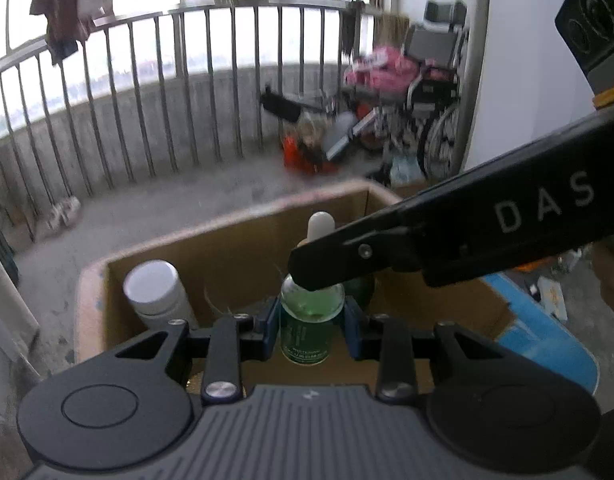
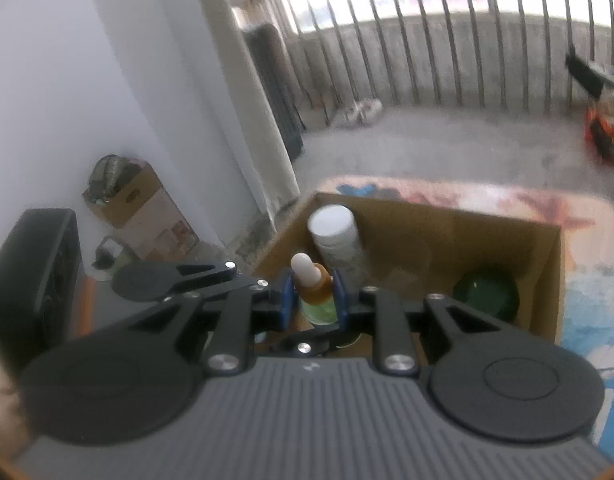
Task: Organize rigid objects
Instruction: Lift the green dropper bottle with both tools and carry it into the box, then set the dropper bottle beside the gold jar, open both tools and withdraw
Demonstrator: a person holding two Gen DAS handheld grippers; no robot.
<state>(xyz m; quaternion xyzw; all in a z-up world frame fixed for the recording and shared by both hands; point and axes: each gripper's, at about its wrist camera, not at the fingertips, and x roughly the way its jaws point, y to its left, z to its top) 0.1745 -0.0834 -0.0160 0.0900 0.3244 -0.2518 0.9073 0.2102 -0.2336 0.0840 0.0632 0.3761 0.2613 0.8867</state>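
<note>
A green dropper bottle (image 1: 309,320) with a white rubber bulb (image 1: 321,226) is held over an open cardboard box (image 1: 243,236). My left gripper (image 1: 310,322) is shut on the bottle's green body. My right gripper (image 2: 313,296) is shut on its amber collar (image 2: 319,282) below the bulb; its finger crosses the left wrist view (image 1: 347,256). A white-capped bottle (image 1: 157,292) stands in the box's left corner, also in the right wrist view (image 2: 333,232). A dark green jar (image 2: 485,294) sits in the box on the right.
The box rests on a pink and blue mat (image 2: 587,280) on the concrete balcony floor. A metal railing (image 1: 147,80) runs behind. A wheelchair with pink cloth (image 1: 411,92) stands at the far right. A black speaker (image 2: 35,280) and a cardboard carton (image 2: 143,212) stand by the wall.
</note>
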